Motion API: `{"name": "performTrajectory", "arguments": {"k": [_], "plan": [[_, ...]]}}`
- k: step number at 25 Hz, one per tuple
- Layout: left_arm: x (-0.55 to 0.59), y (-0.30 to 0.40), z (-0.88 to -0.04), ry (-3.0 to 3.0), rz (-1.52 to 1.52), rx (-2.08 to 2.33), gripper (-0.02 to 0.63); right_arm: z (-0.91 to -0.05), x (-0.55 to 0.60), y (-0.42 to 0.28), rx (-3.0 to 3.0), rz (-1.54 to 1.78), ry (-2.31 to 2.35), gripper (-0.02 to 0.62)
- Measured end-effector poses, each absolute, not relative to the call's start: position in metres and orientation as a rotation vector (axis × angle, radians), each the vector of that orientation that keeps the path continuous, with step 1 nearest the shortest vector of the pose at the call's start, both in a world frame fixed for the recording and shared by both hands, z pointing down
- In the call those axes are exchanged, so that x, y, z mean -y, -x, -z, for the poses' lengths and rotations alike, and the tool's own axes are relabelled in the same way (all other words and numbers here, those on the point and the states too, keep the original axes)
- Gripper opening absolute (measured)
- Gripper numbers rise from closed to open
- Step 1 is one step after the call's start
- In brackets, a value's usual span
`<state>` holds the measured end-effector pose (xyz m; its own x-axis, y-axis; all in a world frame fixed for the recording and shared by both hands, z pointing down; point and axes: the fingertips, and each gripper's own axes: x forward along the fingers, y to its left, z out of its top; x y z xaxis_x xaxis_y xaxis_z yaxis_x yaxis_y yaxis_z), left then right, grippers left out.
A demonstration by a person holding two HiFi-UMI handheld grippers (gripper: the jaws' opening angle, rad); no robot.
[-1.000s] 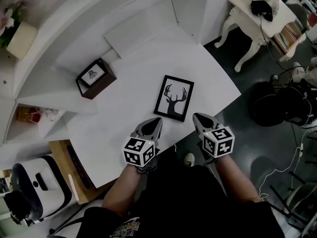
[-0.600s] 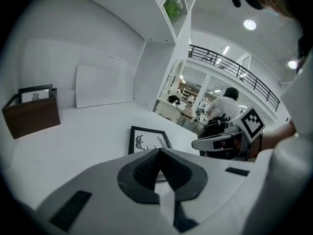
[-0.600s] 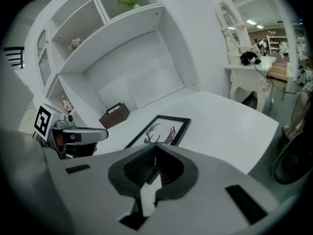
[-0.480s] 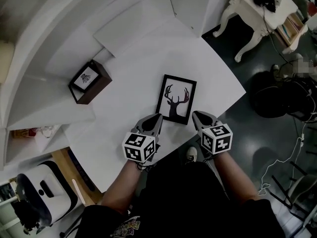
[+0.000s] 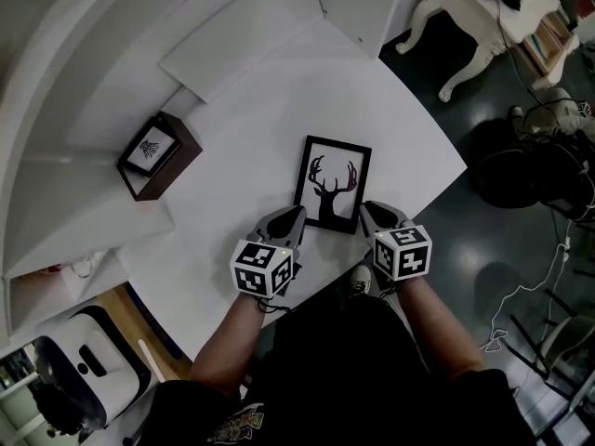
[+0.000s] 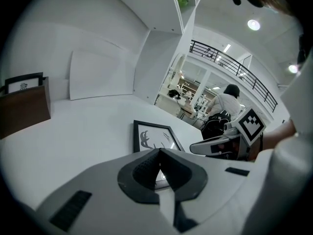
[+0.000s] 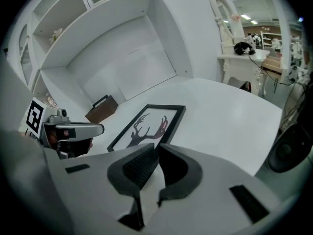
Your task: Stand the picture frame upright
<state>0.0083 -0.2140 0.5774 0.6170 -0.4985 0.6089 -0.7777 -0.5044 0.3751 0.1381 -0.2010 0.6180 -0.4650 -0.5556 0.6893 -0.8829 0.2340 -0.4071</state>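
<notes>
The white worktop [image 5: 279,110] sits in an alcove of white shelves [image 7: 98,28], with a flat white board [image 5: 242,40] against the back wall. Beside it the floor [image 5: 446,249] is dark and glossy, crossed by cables [image 5: 555,277]. A white table with curved legs [image 5: 483,40] stands near, and round ceiling lights [image 6: 253,24] shine above a dark railing [image 6: 230,62].

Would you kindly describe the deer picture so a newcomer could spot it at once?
Start at the big white tabletop. Close to its front edge, in the middle of the head view, a black rectangular picture frame lies flat. It alone shows an antlered deer silhouette on white, unlike the dark brown boxy frame standing farther left.
</notes>
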Motion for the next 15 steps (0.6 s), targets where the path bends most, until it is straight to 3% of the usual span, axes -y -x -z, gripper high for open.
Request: {"name": "performTrajectory", "arguments": {"k": [2,3,4,15], "plan": [[0.216,-0.007,-0.579,-2.202,-0.572,0.994,0.006,-0.621,0.204,-0.137,2.097,-1.116,-1.326,0.021],[0.217,-0.007,-0.580,-2.200,-0.574,0.993,0.006,-0.622,0.205,-0.136,2.088,-1.120,-1.328,0.071],[0.218,-0.006,-0.582,-2.198,-0.576,0.992,0.006,-0.624,0.206,-0.136,2.079,-1.124,-1.331,0.083],[0.226,0.001,-0.594,-2.193,-0.638,1.005,0.006,-0.638,0.213,-0.132,1.993,-1.168,-1.364,0.107]]}}
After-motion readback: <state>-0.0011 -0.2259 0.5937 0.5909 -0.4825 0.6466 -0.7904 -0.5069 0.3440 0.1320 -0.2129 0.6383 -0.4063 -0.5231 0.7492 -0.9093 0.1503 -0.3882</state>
